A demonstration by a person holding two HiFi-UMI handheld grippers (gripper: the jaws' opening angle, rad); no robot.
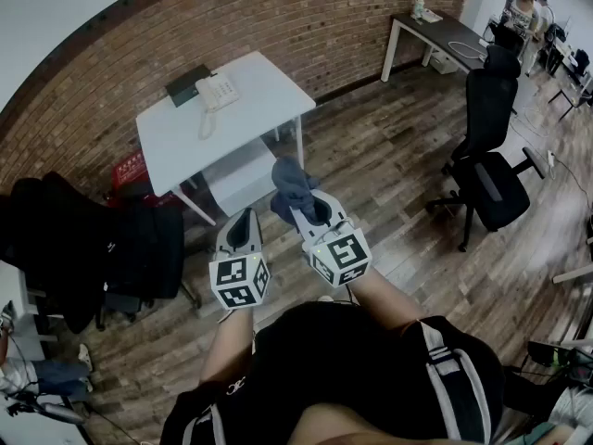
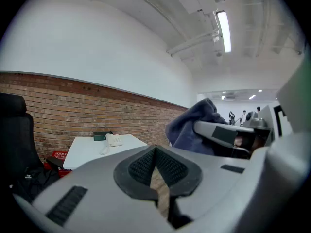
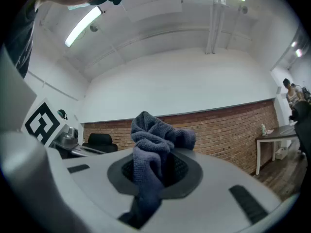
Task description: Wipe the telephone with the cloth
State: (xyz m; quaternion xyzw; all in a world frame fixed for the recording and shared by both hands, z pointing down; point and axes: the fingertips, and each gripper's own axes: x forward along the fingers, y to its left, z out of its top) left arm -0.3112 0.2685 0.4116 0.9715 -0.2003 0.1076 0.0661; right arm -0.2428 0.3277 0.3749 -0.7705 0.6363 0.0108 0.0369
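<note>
A white telephone with a coiled cord sits at the far side of a small white table against the brick wall; it shows small in the left gripper view. My right gripper is shut on a dark blue cloth, which bunches up above the jaws. My left gripper is shut with nothing in it. Both grippers hover over the wooden floor, well short of the table. The cloth also appears at the right of the left gripper view.
A dark green box lies beside the telephone. A white cabinet stands under the table. Black office chairs are at the left and right. A second desk stands at the far right, with people beyond it.
</note>
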